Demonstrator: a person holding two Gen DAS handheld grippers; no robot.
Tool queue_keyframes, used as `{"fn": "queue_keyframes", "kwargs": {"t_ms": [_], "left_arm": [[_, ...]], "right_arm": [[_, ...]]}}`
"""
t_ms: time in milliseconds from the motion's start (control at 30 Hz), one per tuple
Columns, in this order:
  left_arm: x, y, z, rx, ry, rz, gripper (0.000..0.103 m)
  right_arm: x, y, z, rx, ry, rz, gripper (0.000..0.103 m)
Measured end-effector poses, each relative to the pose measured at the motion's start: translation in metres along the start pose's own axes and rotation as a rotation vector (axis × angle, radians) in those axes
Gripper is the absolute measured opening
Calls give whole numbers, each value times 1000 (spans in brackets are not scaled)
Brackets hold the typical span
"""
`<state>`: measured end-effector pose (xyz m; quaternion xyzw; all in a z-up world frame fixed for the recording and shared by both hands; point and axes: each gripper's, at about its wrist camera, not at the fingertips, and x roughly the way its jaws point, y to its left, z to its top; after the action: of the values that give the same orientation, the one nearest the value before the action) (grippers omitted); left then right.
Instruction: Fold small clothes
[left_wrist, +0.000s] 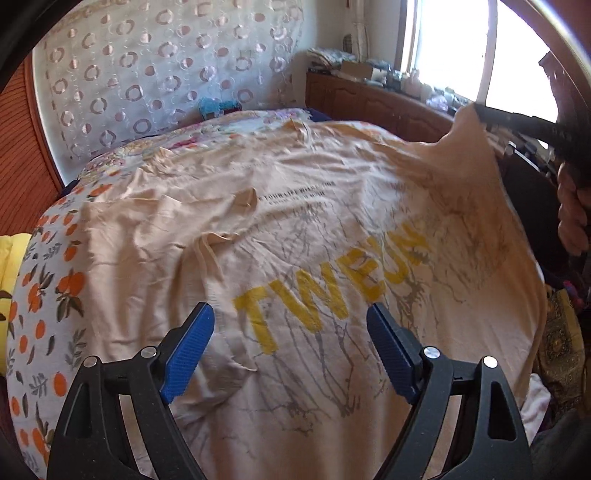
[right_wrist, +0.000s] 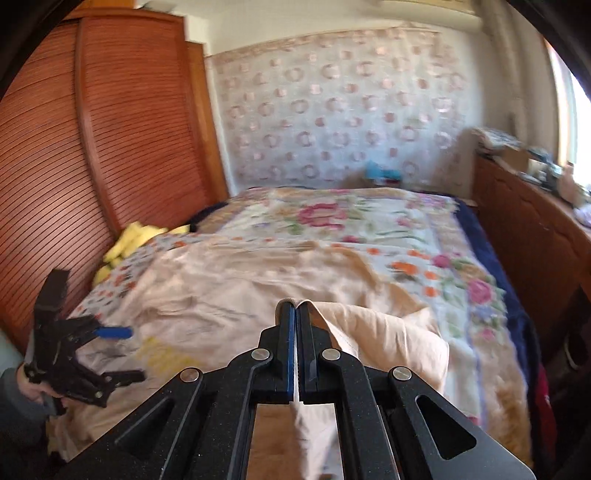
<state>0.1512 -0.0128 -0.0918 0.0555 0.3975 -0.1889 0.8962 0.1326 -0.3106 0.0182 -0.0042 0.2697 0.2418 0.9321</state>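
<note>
Bed (right_wrist: 476, 236): floral quilt, orange-print cover at near left edge.
Wardrobe (right_wrist: 122, 122): slatted brown doors, beside bed; contents hidden.
Sideboard (right_wrist: 532, 229): under window, top cluttered with small items, too blurred to name.
T-shirt (left_wrist: 314, 229): beige, yellow "TWE.." lettering, spread wrinkled across bed; one edge lifted at right.
Yellow cloth (right_wrist: 129, 236): bunched between wardrobe and bed.
Left gripper (left_wrist: 291, 332): jaws wide apart, above shirt print, gripping nothing.
Right gripper (right_wrist: 295, 314): jaws together, clamped on raised shirt edge.
</note>
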Motion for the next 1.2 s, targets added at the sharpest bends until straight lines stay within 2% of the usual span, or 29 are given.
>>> {"fn": "queue_keyframes", "kwargs": {"t_ms": [100, 200, 233, 300, 333, 367, 400, 500, 600, 800, 933, 1000, 1033, 1067, 1133, 1200], "left_arm": [[-15, 6, 1, -15, -19, 3, 85], [-27, 7, 1, -16, -37, 0, 85], [-29, 7, 1, -16, -43, -2, 85], [-32, 5, 2, -17, -55, -12, 85], [-34, 3, 3, -17, -63, -20, 85], [-35, 3, 3, -17, -70, -24, 85], [-37, 1, 5, -17, -78, -27, 85], [-39, -2, 8, -26, -96, -36, 85], [-42, -3, 11, -33, -108, -35, 85], [-50, -8, 13, -34, -126, -17, 85], [-52, -9, 12, -32, -134, -16, 85], [-52, -9, 12, -33, -133, -17, 85], [-52, -9, 12, -34, -135, -19, 85], [-52, -9, 11, -34, -135, -19, 85], [-51, -9, 12, -34, -129, -13, 85], [-52, -7, 10, -38, -126, -8, 85]], "right_arm": [[13, 26, -9, -54, 61, 52, 1], [19, 23, -26, -48, 119, 52, 1], [20, 17, -30, -41, 126, 37, 5], [15, 1, -42, -15, 135, -13, 22], [13, -9, -46, 5, 141, -32, 37], [11, -19, -51, 26, 144, -50, 46], [10, -29, -55, 45, 147, -76, 46], [17, -53, -63, 98, 182, -146, 46], [38, -62, -66, 147, 213, -128, 46], [69, -67, -66, 172, 260, -150, 46], [65, -69, -66, 159, 249, -160, 46], [50, -69, -69, 138, 252, -166, 46], [51, -67, -69, 124, 253, -171, 42], [49, -65, -70, 110, 254, -172, 25], [53, -65, -68, 97, 265, -157, 4], [53, -64, -61, 87, 253, -162, 3]]}}
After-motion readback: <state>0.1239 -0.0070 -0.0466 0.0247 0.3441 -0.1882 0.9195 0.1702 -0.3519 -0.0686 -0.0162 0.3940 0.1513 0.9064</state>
